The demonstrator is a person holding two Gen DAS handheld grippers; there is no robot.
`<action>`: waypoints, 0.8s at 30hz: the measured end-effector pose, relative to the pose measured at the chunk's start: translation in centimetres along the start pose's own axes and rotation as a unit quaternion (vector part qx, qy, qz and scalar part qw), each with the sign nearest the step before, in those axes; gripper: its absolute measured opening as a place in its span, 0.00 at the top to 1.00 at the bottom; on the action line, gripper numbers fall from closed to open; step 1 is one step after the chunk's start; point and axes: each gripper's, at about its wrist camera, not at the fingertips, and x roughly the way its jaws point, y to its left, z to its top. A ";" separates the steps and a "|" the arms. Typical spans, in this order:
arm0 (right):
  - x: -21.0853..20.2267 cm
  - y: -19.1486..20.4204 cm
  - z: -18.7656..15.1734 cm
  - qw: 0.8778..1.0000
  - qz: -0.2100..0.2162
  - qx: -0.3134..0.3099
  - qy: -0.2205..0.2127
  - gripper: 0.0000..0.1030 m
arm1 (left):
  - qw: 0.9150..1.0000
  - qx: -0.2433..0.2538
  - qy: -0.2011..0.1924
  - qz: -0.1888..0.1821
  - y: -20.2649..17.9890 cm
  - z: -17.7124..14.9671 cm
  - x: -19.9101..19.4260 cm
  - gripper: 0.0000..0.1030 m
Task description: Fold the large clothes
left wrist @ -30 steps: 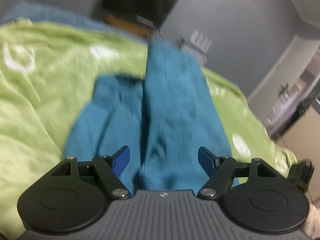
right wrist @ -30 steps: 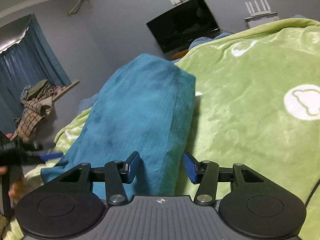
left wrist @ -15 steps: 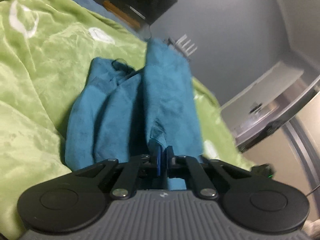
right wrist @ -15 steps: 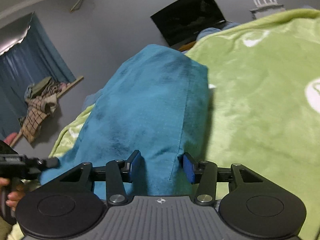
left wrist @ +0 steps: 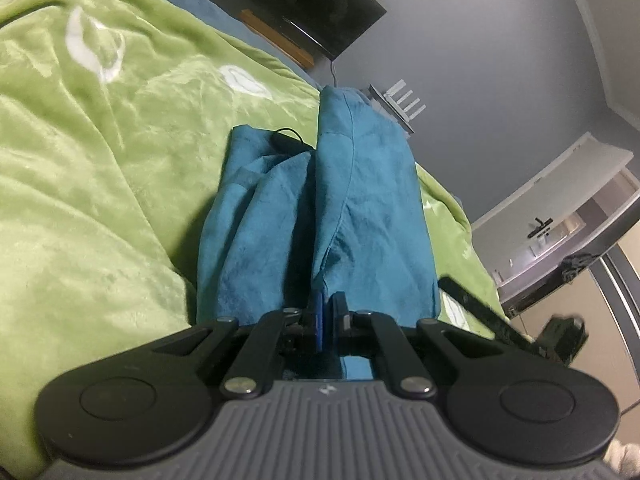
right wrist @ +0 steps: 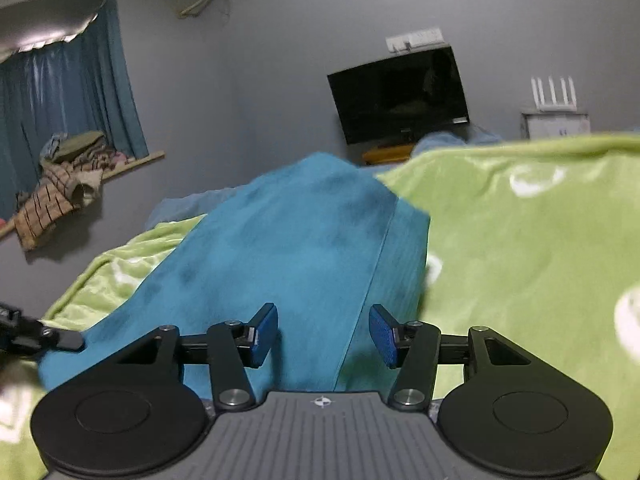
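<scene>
Left claw is clamped tight, blue pads pinching a raised fold of the soft teal fleece garment. That fold runs straight ahead of the claw as a ridge, with the rest of the garment bunched just to its left on the lime-green plush blanket that covers the bed. Over on the right claw, the pads stand apart, spread over the garment's near edge without pressing it; a seam runs up between them. Green blanket stretches off to that claw's right.
</scene>
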 end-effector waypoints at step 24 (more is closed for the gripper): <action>20.5 4.5 9.2 0.970 -0.060 -0.215 0.097 0.55 | 0.999 0.043 0.012 0.020 0.4 -0.4 1.0 1.00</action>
